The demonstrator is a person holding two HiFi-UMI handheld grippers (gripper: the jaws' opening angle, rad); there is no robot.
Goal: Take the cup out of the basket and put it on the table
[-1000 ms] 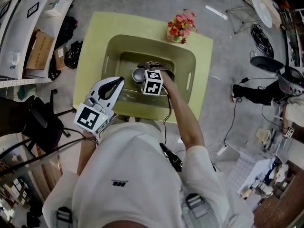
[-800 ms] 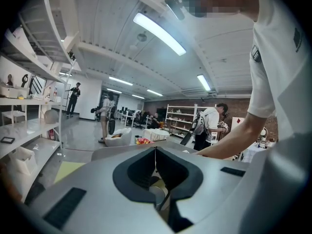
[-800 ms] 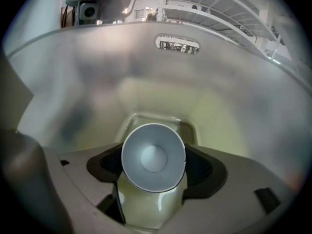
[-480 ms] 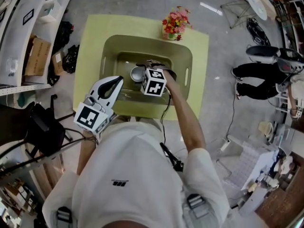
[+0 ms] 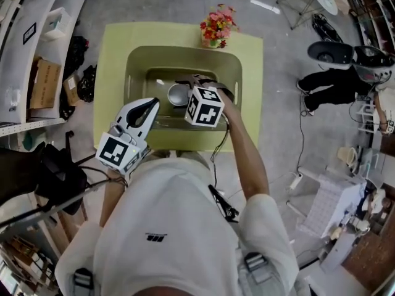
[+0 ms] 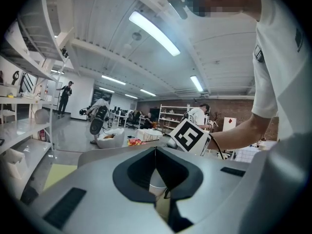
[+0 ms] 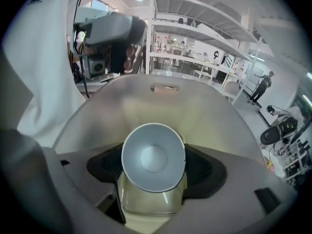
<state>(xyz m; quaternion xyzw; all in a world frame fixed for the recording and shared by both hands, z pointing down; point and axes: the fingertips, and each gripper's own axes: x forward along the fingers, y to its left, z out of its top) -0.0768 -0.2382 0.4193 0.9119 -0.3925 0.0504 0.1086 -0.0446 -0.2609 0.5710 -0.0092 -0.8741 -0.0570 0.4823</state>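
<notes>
On the yellow-green table (image 5: pixel 111 48) stood one olive basket (image 5: pixel 141 57), with two slot handles, one in its 9 o'clock wall and one in its 3 o'clock wall. One bunch of red and pink flowers (image 5: pixel 216 26) sat on the table just beyond the basket's rim, at about 1 o'clock from it.

Two grippers were in view, each carrying one marker cube. The right gripper (image 5: pixel 187 90) reached down into the basket from 5 o'clock, near its middle. Its jaws stood wide, and the pads pressed on either side of the single pale cup (image 7: pixel 153 157). The cup was tilted, with its empty mouth turned back toward the gripper's camera. It was inside the basket's walls and not on the table. Whether its base touched the basket floor could not be told.

The left gripper (image 5: pixel 150 105) hung over the basket's near rim at about 7 o'clock, pointing roughly level toward 1 o'clock. Its two jaws met tip to tip, with nothing between them.

Off the table, at 3 o'clock from the basket, one person in dark clothes (image 5: pixel 333 85) was on the grey floor. One cardboard box (image 5: pixel 44 82) lay at 9 o'clock beside white shelving.
</notes>
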